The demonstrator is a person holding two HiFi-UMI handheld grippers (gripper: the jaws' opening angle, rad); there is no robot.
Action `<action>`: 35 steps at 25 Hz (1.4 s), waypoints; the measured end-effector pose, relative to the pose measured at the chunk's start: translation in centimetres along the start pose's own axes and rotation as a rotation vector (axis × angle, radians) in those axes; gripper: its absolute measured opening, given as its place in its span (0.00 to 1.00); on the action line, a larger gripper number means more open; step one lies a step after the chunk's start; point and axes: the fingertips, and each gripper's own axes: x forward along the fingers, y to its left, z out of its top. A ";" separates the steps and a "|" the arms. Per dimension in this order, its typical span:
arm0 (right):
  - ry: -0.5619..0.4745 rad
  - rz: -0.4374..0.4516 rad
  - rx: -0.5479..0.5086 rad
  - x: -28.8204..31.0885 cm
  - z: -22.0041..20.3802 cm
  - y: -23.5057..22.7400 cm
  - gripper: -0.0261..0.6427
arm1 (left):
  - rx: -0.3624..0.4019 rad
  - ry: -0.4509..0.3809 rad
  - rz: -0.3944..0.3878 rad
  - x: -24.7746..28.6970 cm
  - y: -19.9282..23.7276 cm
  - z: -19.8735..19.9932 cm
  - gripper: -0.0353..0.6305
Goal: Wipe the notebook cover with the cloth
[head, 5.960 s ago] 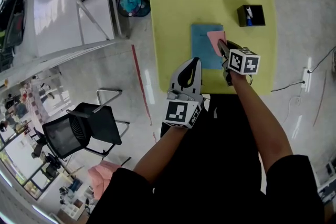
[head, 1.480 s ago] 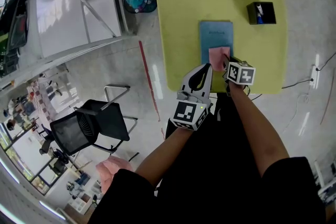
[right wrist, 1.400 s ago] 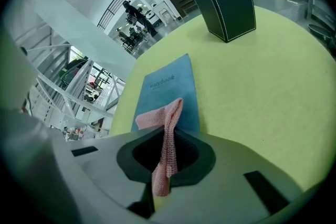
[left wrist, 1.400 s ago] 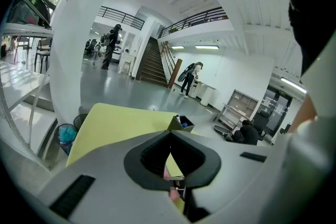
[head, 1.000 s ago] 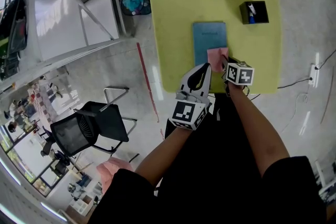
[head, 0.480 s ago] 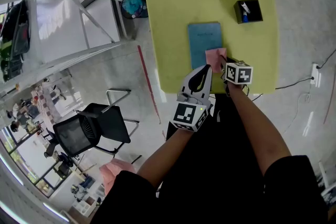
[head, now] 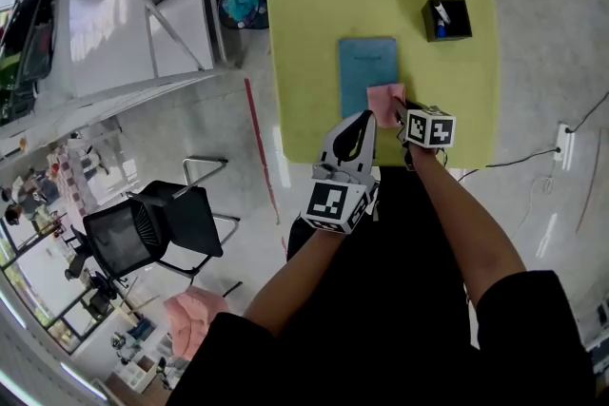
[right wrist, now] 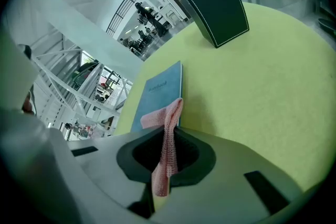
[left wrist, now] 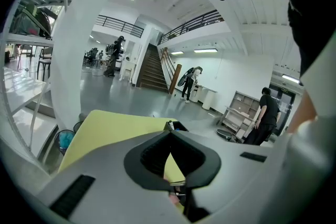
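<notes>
R gripper [head: 402,109]: jaws pinch pink cloth [head: 384,98]; cloth lies on near end of blue notebook [head: 366,67], mid yellow table [head: 304,14]. L gripper [head: 360,121]: jaws pressed together, empty, near notebook's near edge. Black box [head: 447,18] far-right, well apart.

The notebook [head: 366,67] lies at the middle of the surface [head: 314,5]. The cloth [head: 384,100] rests on its near right corner, clamped in the right gripper [head: 401,109] at the near edge. The left gripper [head: 364,119] is just left of it. The box [head: 447,19] stands near the far right corner.
</notes>
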 end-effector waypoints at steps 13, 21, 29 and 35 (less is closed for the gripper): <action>-0.325 -0.010 -0.200 -12.8 0.0 13.6 0.09 | 0.229 -0.151 -0.091 -14.5 -1.3 3.8 0.06; -0.495 -0.052 -0.250 -23.6 -7.7 23.2 0.09 | 0.045 -0.192 -0.145 -25.3 -2.5 2.7 0.06; -0.563 -0.116 -0.358 -32.9 -14.1 29.5 0.09 | 0.130 -0.289 -0.192 -33.1 -6.5 3.2 0.06; -0.604 -0.098 -0.463 -38.3 -16.7 32.3 0.10 | 0.133 -0.289 -0.161 -37.2 -10.4 2.1 0.06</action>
